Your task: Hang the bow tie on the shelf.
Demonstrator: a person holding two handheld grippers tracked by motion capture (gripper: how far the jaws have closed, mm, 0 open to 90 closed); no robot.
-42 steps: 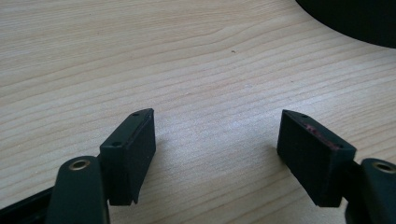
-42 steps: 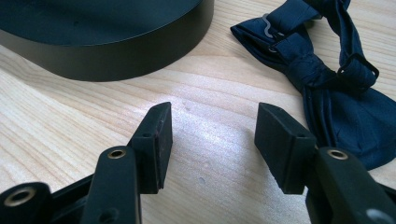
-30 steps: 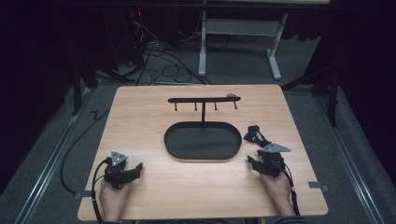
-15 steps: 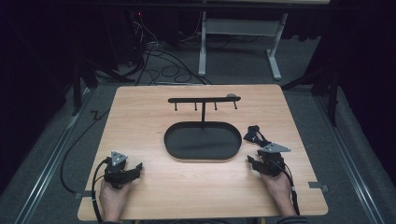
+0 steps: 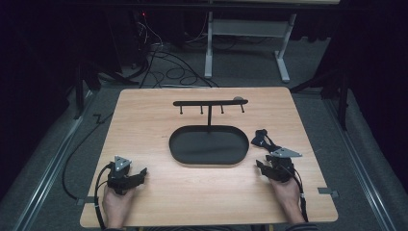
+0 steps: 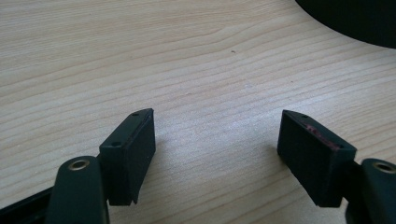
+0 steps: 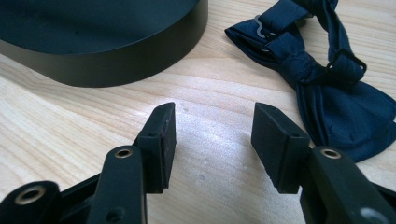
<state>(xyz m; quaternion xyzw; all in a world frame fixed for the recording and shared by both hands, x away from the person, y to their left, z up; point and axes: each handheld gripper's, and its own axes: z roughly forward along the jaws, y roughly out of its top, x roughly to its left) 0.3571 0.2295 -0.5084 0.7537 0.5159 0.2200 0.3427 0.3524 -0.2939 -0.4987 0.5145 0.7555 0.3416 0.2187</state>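
Right tool (image 5: 263,167) has just been narrowing its jaws; nothing sits between them, bare wood in the gap in the right gripper view (image 7: 212,135). They remain well apart, so released, not gripping. Both hands look parked, same spots as a second ago in the high view. Judgement: a pre-grasp adjustment, sizing the gap for the bow tie (image 5: 262,140) before any reach.

Bow tie: dark navy, lying flat on the table (image 5: 159,115), at about 12 o'clock from the right tool and near it, not touching. In the right gripper view it (image 7: 327,70) lies at roughly 1 o'clock beyond the jaws, strap and small metal hook showing at its far end. It sits just beside the tray's right end, apart from it.

Left tool (image 5: 137,174) at the table's 7 o'clock corner: jaws wide, released, only wood grain between the pads in the left gripper view (image 6: 215,144). Idle.

Stand (image 5: 210,103): black bar on a post rising from the oval tray (image 5: 179,153), four short pegs hanging under the bar, all empty. Likely target for the bow tie, so nothing is done yet.

Surface: light wood-grain table, matte, clean. Tape marks at the front corners.

Room: dark, grey carpet, cables trailing on the floor at 11 o'clock, white desk legs at 12 o'clock behind the table, rails along both sides.
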